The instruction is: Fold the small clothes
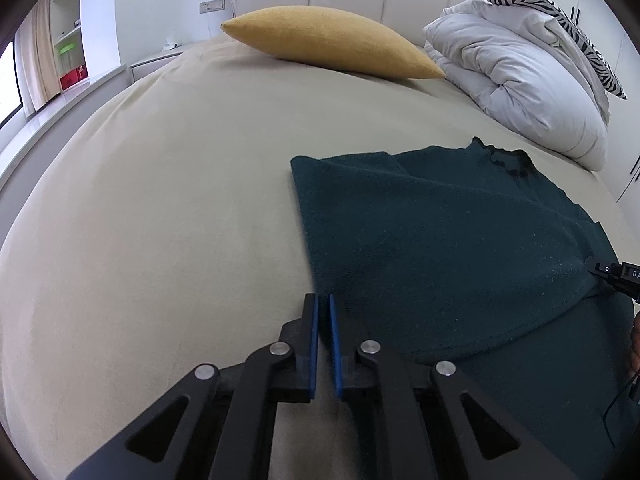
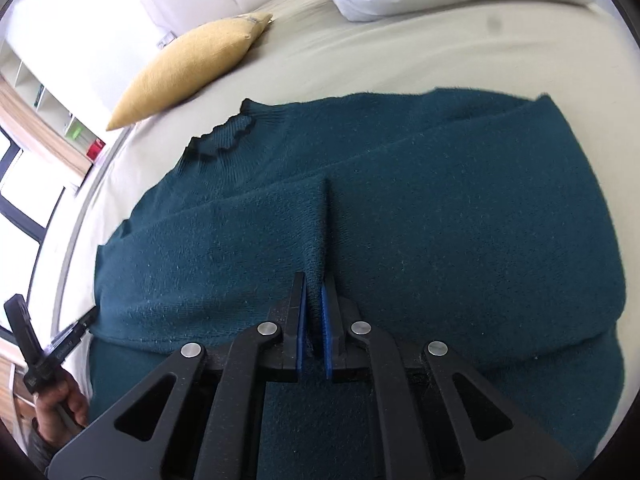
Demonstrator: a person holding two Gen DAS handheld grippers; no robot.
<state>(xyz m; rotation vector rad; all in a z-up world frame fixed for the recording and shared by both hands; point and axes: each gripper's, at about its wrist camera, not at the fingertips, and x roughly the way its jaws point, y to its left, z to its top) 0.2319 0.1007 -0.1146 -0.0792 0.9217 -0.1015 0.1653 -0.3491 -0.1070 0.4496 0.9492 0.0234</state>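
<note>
A dark teal knit sweater [image 1: 440, 240] lies partly folded on the beige bed, with its frilled collar [image 1: 504, 156] toward the headboard. My left gripper [image 1: 323, 300] is nearly shut and empty, at the sweater's left edge just above the sheet. My right gripper [image 2: 314, 280] is shut on a pinched ridge of the sweater [image 2: 324, 232] in the middle of the garment. The right gripper also shows at the right edge of the left wrist view [image 1: 616, 276]. The left gripper shows at the lower left of the right wrist view [image 2: 52, 344].
A yellow cushion [image 1: 332, 40] lies near the headboard. A white duvet [image 1: 520, 80] with a zebra-print pillow [image 1: 560, 12] is piled at the back right. Beige sheet [image 1: 160, 220] spreads left of the sweater. Shelves and a window stand far left.
</note>
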